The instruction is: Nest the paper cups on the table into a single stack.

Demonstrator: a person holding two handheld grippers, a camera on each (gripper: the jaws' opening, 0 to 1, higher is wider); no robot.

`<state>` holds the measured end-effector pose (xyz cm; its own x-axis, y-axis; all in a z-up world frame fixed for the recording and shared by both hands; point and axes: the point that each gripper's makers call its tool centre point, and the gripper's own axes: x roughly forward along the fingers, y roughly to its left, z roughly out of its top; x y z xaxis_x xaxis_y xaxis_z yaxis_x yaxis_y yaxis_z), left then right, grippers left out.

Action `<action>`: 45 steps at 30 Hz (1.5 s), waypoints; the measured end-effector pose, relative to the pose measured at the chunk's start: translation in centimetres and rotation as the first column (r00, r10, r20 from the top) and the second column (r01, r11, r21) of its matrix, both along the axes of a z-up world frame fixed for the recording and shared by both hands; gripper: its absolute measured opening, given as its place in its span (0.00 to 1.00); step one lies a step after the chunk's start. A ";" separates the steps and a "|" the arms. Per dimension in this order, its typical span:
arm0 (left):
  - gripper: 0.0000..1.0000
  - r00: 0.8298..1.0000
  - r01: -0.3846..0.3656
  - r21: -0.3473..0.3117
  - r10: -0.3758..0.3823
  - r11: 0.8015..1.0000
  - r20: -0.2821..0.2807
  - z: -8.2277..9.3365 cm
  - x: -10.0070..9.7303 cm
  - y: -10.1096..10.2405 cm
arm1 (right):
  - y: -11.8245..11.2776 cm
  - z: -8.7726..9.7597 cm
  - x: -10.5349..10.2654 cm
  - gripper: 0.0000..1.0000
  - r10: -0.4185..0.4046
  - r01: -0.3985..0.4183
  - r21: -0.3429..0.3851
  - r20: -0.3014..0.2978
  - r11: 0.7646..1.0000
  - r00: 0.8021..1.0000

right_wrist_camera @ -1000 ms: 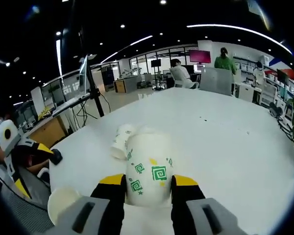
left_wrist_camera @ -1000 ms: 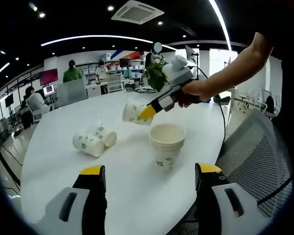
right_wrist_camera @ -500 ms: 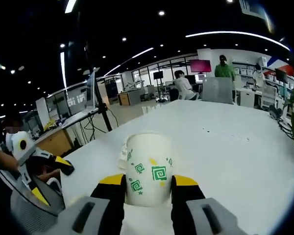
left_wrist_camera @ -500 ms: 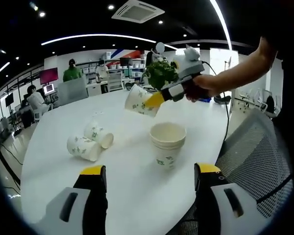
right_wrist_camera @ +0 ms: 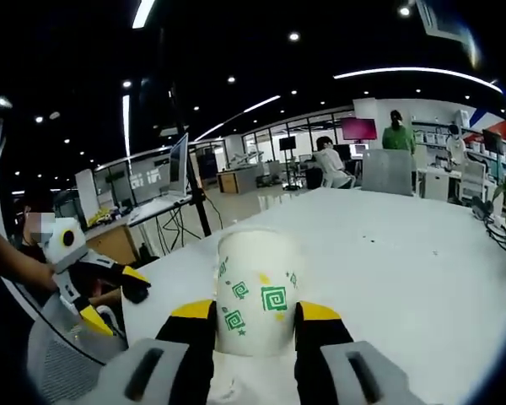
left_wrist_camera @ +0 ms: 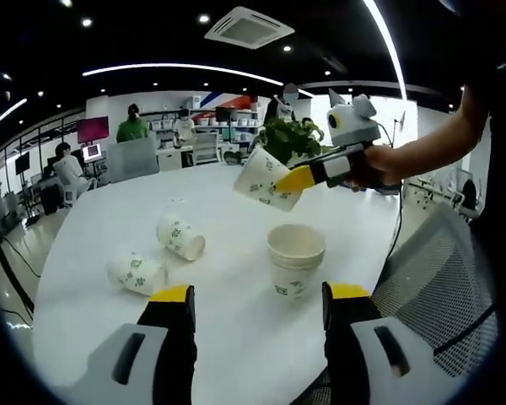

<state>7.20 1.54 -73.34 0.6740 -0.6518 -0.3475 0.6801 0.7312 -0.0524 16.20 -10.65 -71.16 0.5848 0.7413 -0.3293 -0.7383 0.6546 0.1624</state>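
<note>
Since the earlier frames the right gripper [left_wrist_camera: 297, 179] has risen off the worktop [left_wrist_camera: 93, 236] and now carries its paper cup [left_wrist_camera: 266, 178] in the air at about 11 o'clock of the upright cup stack [left_wrist_camera: 294, 258]. In the right gripper view the gripper [right_wrist_camera: 255, 319] clamps that cup [right_wrist_camera: 255, 291] between both jaws, and the cup's base is cut off at the lower edge. Count in the left gripper view: one held cup, one nested stack, and two loose cups lying on their sides, one [left_wrist_camera: 180, 235] at 9 o'clock of the stack, the other [left_wrist_camera: 136, 272] nearer the camera. How many cups make up the stack is hard to make out. The left gripper [left_wrist_camera: 255, 302] stands wide and holds nothing; it also shows [right_wrist_camera: 110, 297] at 9 o'clock in the right gripper view.
</note>
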 end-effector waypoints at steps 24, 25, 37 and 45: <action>0.31 0.980 0.157 -0.072 -0.147 0.985 0.131 8.4 0.9 -5.2 | 1.1 -0.1 -4.0 0.35 0.135 -0.123 -0.103 0.113 0.987 0.984; 0.30 0.980 0.162 -0.072 -0.152 0.984 0.132 8.3 1.0 -5.2 | 1.1 -0.1 -4.1 0.35 0.139 -0.127 -0.106 0.116 0.986 0.983; 0.20 0.967 0.244 -0.063 -0.237 0.968 0.095 8.8 1.3 -6.0 | 2.3 0.8 -6.0 0.35 0.218 -0.193 -0.146 0.178 0.970 0.960; 0.19 0.948 0.311 -0.007 -0.310 0.950 0.076 7.9 1.1 -6.8 | 3.0 0.8 -7.0 0.35 0.282 -0.241 -0.200 0.216 0.950 0.935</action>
<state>8.30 -5.27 -65.45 0.4601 -0.8388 -0.2911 0.8759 0.4824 -0.0056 9.15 -7.66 -70.37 0.4545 0.8246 -0.3368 -0.8901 0.4352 -0.1357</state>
